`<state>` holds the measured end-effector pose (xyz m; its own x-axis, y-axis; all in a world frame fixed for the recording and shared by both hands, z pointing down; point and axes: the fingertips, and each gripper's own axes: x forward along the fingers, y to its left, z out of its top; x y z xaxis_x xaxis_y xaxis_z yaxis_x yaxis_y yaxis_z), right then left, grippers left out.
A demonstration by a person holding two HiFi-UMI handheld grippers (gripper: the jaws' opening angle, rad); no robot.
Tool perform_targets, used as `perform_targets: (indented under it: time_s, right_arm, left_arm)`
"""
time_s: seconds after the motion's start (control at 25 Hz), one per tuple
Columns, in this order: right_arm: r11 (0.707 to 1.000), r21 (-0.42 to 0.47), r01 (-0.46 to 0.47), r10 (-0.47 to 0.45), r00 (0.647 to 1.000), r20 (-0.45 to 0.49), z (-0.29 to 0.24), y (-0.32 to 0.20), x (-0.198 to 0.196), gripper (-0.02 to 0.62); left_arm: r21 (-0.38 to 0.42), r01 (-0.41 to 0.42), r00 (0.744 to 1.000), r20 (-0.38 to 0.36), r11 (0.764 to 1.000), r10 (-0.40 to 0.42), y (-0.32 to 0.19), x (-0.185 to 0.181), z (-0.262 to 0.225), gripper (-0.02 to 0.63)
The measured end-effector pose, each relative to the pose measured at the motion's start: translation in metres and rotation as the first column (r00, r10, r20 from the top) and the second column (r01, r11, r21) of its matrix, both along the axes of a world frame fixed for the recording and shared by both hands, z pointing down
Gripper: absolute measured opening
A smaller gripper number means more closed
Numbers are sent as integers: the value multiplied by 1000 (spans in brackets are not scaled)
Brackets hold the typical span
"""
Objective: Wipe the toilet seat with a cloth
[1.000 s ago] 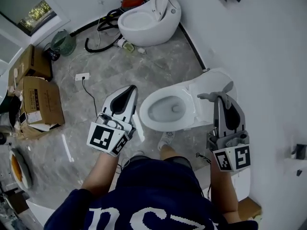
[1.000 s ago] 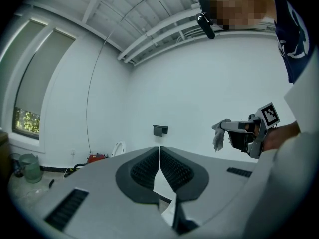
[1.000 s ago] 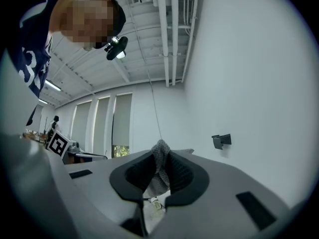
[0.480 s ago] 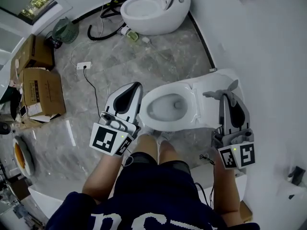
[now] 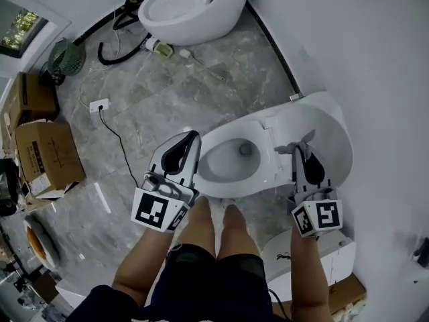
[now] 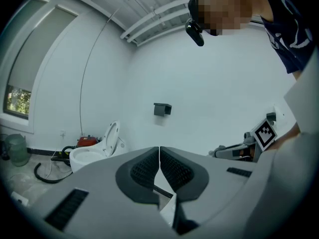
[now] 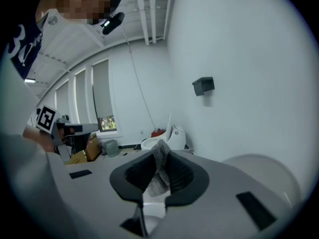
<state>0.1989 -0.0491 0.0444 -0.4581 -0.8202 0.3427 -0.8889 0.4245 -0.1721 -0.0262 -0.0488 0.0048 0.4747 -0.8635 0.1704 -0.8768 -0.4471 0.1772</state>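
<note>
Right gripper view: cloth (image 7: 159,166), apparently clamped.

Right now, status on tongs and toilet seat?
Left tongs shut, empty. Right tongs shut on cloth, at toilet seat rear. Lid up, nothing blocking.

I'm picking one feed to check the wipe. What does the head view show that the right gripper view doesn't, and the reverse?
Head view only: the toilet seat around its bowl, and the person's legs. Right gripper view only: a dark wall fixture and the ceiling. Both: the grey cloth clamped in the right gripper, the left gripper, and the second toilet.
</note>
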Motion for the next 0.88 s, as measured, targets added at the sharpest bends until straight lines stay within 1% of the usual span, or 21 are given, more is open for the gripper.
perform_targets:
  time_s: [0.08, 0.16, 0.28, 0.4, 0.52, 0.64, 0.76, 0.88]
  right_arm:
    - [997, -71, -20, 21, 1000, 20, 44, -8, 0, 69]
    - [988, -150, -40, 45, 999, 29, 91, -15, 0, 69]
    - [967, -246, -68, 71, 997, 6, 168, -23, 2, 69]
    - [942, -318, -104, 111, 994, 4, 249, -29, 3, 69]
    - [920, -366, -143, 149, 989, -11, 319, -35, 4, 71]
    - [897, -399, -189, 194, 981, -28, 372, -33, 8, 72]
    - [884, -417, -212, 209, 976, -52, 408, -26, 10, 74]
    - [880, -417, -227, 216, 974, -74, 432, -22, 9, 75]
  left_arm:
    - [-15, 14, 1000, -20, 1000, -15, -11, -2, 27, 23]
    - [-35, 17, 999, -28, 999, -18, -21, -3, 57, 23]
    - [-61, 5, 1000, -14, 998, -6, -36, -1, 106, 23]
    - [-74, 21, 1000, -22, 997, -22, -47, -3, 153, 23]
    - [-90, 29, 999, -27, 996, -31, -55, -4, 194, 23]
    - [-114, 18, 999, -23, 993, -21, -56, -3, 231, 23]
    - [-136, 6, 1000, -18, 991, -9, -52, -3, 262, 23]
    - [-159, 4, 1000, -10, 987, -5, -49, -5, 289, 23]
